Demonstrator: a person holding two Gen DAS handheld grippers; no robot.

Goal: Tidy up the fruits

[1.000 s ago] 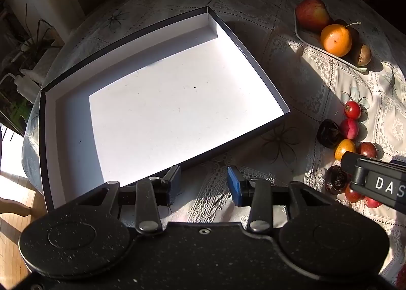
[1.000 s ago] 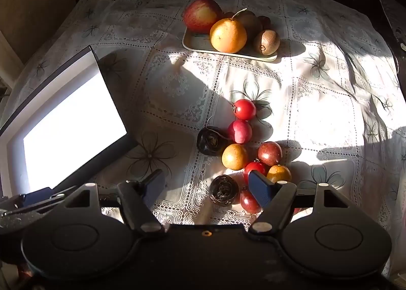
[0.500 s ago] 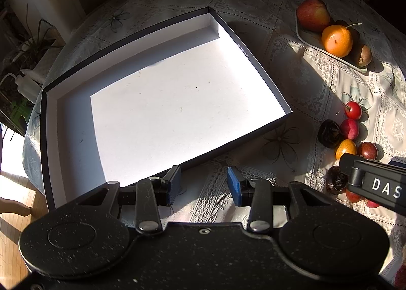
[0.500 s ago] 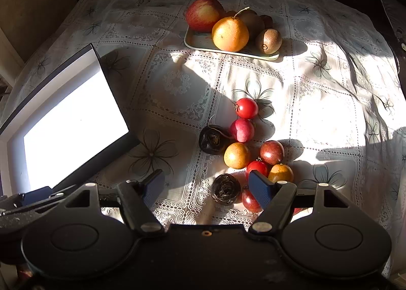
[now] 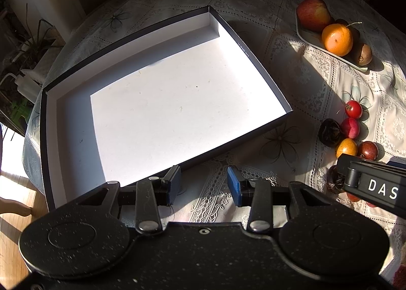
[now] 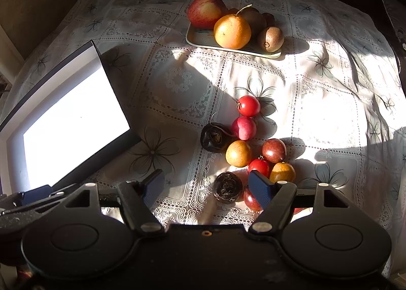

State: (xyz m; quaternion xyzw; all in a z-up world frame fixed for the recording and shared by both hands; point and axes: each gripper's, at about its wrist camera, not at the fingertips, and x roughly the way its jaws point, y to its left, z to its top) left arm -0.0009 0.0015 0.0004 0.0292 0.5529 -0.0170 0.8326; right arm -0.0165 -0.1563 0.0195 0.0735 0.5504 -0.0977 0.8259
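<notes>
A cluster of small fruits lies on the lace tablecloth: a red one (image 6: 249, 105), a pink one (image 6: 244, 128), a yellow one (image 6: 238, 153), a maroon one (image 6: 274, 150), an orange one (image 6: 282, 172) and two dark wrinkled ones (image 6: 215, 137) (image 6: 227, 187). My right gripper (image 6: 206, 187) is open and empty just above the near end of the cluster. My left gripper (image 5: 204, 186) is open and empty at the near edge of a wide box (image 5: 264, 72), black outside and white inside. The cluster also shows in the left wrist view (image 5: 350, 127).
A pale tray (image 6: 200, 39) at the far side holds an apple (image 6: 206, 10), an orange (image 6: 232, 31) and kiwis (image 6: 270, 38). The table's left edge drops to a wood floor (image 5: 12, 214) with a plant (image 5: 30, 44).
Both grippers have drifted slightly; the fruits sit a little lower in the right wrist view. Nothing was taken hold of or let go.
</notes>
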